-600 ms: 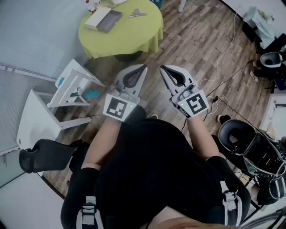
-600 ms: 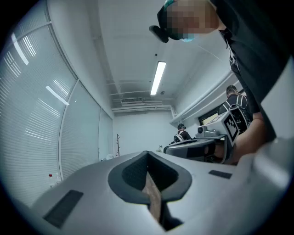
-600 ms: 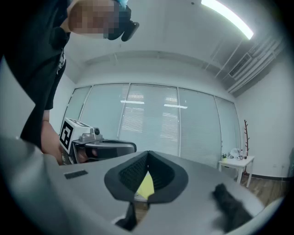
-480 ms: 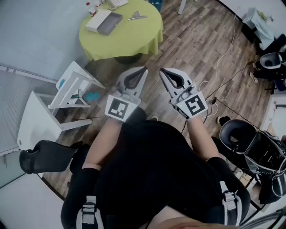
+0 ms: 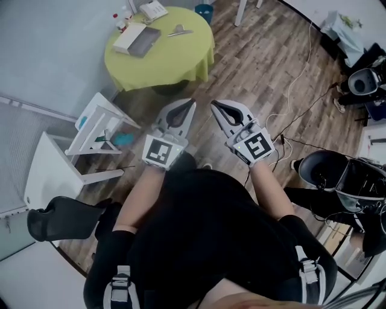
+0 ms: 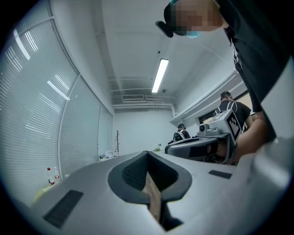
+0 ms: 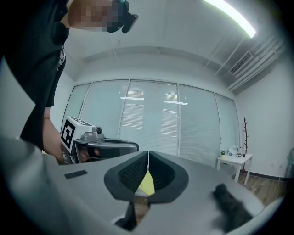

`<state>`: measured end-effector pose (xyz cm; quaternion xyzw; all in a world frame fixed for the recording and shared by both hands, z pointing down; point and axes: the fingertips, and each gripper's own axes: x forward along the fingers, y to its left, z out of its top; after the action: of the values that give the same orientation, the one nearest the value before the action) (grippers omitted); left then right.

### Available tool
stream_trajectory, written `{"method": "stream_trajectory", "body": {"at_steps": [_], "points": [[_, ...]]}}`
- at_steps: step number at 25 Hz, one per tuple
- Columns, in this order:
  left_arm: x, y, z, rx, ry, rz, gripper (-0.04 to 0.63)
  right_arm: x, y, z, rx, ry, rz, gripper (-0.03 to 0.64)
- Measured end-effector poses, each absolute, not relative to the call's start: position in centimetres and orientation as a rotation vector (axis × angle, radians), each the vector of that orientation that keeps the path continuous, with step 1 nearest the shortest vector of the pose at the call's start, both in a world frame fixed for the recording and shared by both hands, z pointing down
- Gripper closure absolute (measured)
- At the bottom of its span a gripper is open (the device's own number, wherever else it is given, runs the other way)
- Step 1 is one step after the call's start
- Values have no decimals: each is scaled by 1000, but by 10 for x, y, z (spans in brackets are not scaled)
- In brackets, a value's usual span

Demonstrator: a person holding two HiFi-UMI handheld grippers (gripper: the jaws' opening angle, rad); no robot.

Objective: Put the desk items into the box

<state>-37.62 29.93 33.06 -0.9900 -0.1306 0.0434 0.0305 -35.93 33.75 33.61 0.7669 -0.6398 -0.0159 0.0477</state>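
The round green-clothed table (image 5: 181, 60) stands at eleven o'clock from the person, well apart. On it lie the flat box (image 5: 137, 40) and, at the box's three o'clock, a small metal desk item (image 5: 180, 30). The left gripper (image 5: 190, 104) and right gripper (image 5: 215, 105) are held side by side near the waist, jaws pressed together on nothing. The step in hand looks like the approach — best to close on the table first, parting the jaws only above an item.

Small items (image 5: 122, 18) on the table (image 5: 181, 60) cannot be identified
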Motion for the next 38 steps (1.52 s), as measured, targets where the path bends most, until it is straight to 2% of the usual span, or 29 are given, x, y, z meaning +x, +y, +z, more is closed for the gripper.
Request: {"method": "stream_trajectory", "body": {"at_steps": [12, 38], "points": [[-346, 287, 345, -3088, -401, 66, 592, -329, 325, 346, 2345, -1991, 7, 598], [-174, 138, 361, -3107, -572, 41, 592, -159, 171, 373, 2288, -1944, 155, 598]]}}
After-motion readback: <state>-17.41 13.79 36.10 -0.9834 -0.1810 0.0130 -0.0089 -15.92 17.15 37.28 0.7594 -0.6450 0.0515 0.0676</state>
